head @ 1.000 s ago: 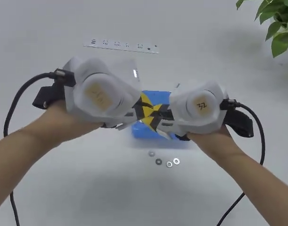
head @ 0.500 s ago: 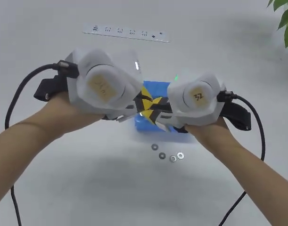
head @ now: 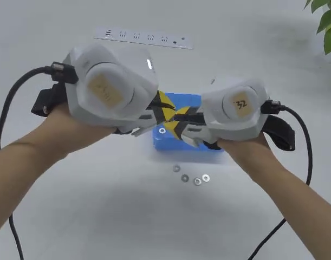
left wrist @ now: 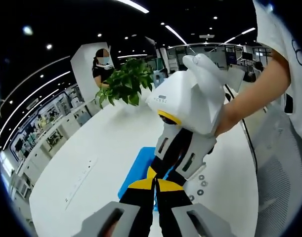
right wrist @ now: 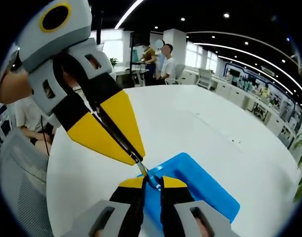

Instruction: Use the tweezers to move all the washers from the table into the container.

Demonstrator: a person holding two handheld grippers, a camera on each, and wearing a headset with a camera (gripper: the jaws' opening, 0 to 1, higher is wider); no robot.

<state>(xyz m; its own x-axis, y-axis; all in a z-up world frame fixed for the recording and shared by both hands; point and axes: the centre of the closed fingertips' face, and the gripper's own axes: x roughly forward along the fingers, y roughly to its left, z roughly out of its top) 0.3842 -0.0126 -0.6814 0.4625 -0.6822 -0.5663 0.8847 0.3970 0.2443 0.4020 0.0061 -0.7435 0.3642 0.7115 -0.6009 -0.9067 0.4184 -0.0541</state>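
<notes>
1. Your left tongs, yellow wedge tips on black arms, are clamped on the thin metal tweezers. The tweezers slant down over the container, a flat blue plastic tray with rounded corners.
2. Your right tongs sit nearly together around the tweezers' tip; whether they press it, I cannot tell.
3. Four small metal washers lie clustered on the smooth white counter, just on your side of the container.
4. In the head view the white housings hide most of the container. A small ring shows against the blue, and I cannot tell if it is held or lying there.
5. Compared with half a second ago, the washer cluster is unchanged and both tongs still meet above the container.
</notes>
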